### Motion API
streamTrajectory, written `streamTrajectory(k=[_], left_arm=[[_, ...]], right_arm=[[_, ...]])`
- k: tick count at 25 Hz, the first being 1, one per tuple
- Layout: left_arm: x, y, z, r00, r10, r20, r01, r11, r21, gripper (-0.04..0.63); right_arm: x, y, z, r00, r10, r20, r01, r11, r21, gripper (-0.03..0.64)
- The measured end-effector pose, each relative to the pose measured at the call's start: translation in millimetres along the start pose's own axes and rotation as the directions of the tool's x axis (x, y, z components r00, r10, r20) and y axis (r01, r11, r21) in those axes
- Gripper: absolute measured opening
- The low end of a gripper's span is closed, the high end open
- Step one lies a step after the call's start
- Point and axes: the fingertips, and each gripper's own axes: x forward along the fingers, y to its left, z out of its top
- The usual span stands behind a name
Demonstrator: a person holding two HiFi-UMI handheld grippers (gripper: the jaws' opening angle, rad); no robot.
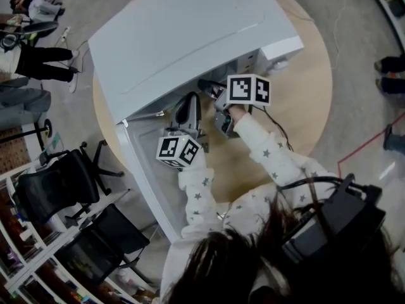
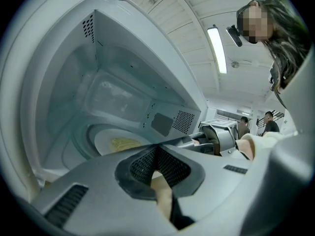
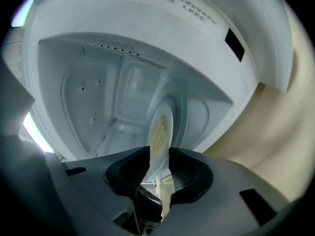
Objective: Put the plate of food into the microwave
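My right gripper (image 3: 156, 154) has its fingers clamped on the near rim of the plate of food (image 3: 160, 132). It holds the plate flat inside the microwave (image 1: 190, 30), over the glass turntable (image 3: 186, 117), I judge so that nothing slides; whether they touch I cannot tell. My left gripper (image 2: 157, 149) hovers at the opening, fingers closed on nothing. The open door (image 1: 142, 176) juts out at the left, crowding that arm. The microwave sits on a round wooden surface (image 1: 304, 106).
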Motion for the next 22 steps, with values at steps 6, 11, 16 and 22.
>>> streamTrajectory(k=[6,11,16,22], left_arm=[[1,4,-4,1.0,0.003,-0.011,-0.003,1.0,-0.002,0.002],[1,3,-6,1.0,0.005,-0.018,-0.005,1.0,0.002,0.002],[5,6,-4,1.0,0.001,-0.012,-0.001,1.0,0.012,0.002],[4,1,-2,1.0,-0.007,-0.012,0.007,1.0,0.024,0.002]], right_arm=[[-1,-9,0,1.0,-0.027,0.0,0.027,1.0,0.014,0.106],[-5,-15,-2,0.999,-0.039,0.005,0.039,0.999,0.021,0.106],[-3,-20,-5,1.0,-0.019,-0.014,0.019,0.998,0.052,0.106],[-11,-20,-15,0.998,0.018,-0.055,-0.015,0.999,0.041,0.106]])
